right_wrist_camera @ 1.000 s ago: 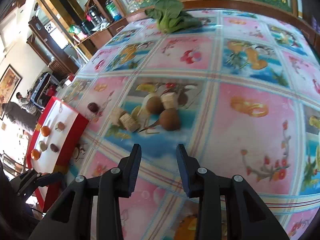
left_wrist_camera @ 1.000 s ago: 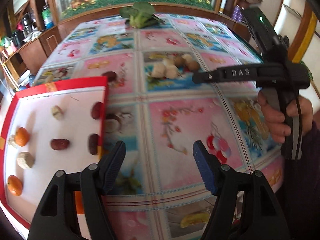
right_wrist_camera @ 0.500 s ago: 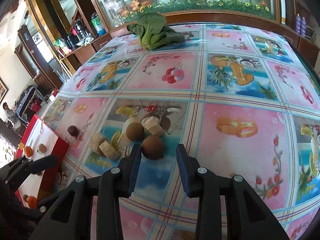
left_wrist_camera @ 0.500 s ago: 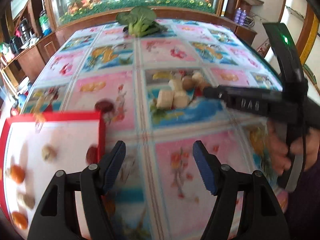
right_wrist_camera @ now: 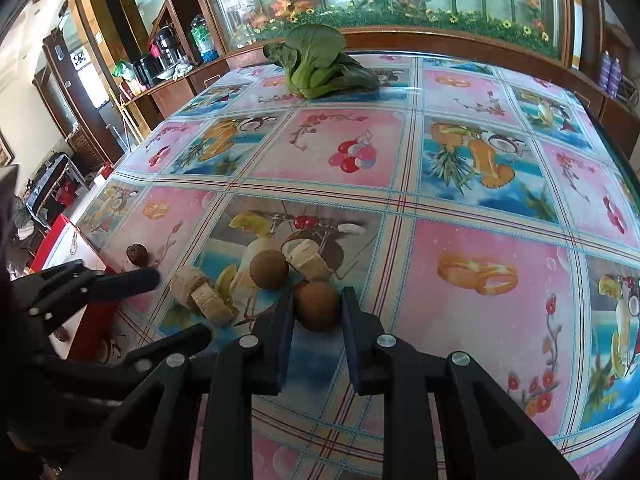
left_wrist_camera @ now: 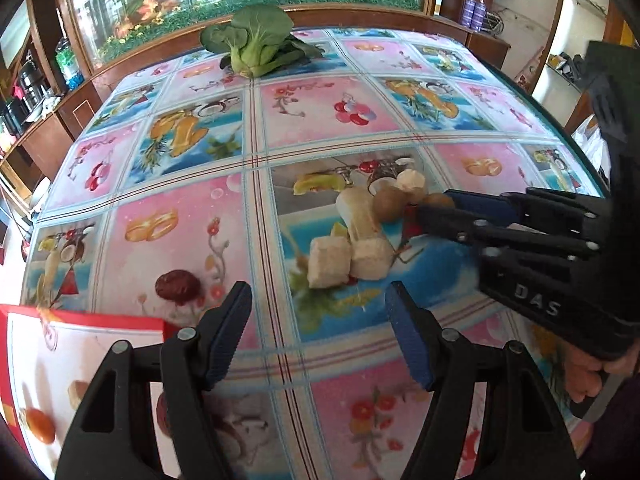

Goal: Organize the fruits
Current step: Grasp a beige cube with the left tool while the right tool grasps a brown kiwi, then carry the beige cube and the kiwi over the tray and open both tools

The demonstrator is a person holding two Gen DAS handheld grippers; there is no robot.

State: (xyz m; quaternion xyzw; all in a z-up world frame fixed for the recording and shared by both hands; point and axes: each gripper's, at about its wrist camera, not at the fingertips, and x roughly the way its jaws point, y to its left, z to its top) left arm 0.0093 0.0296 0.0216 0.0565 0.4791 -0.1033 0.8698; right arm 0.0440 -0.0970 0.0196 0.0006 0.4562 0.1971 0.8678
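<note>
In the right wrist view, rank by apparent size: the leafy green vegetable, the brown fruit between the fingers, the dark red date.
1. leafy green vegetable, despite being farthest
2. brown fruit, though nearness inflates it
3. dark red date

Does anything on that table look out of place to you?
Yes. A big leafy green vegetable lies alone at the far edge, though everything else is small fruit and pale cut chunks. One dark red date also sits on the tablecloth just outside the red-rimmed tray.

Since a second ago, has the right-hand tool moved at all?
Yes. The right gripper has moved forward toward the bok choy; its jaws now flank a brown round fruit.
</note>
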